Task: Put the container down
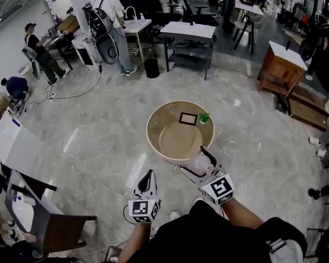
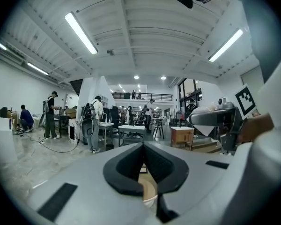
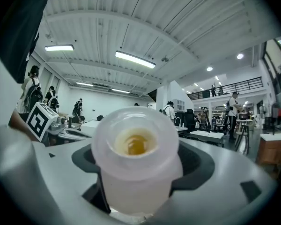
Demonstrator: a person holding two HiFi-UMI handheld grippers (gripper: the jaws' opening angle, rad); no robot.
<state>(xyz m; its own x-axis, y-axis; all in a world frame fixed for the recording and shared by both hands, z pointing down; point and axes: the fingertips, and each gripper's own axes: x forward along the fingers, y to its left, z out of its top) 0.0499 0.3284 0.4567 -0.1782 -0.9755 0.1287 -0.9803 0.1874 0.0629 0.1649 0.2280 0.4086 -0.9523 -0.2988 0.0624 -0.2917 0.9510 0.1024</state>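
While right tongs [image 3: 138, 187] grip container [image 3: 136, 146], lengthwise, mouth rearward

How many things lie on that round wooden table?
2: a flat black square frame near the table's far edge, a small green object just right of it. Near rim partly hidden.

Head view: high, facing steeply down; round table [image 1: 159, 119] mid-frame, left gripper [image 1: 148, 174] and right gripper [image 1: 203, 160] at lower edge. Gripper views: low, near-level, looking along their jaws — right one hard against the container [image 3: 136, 163]. All share the white workbench [image 1: 187, 30], top of head view.
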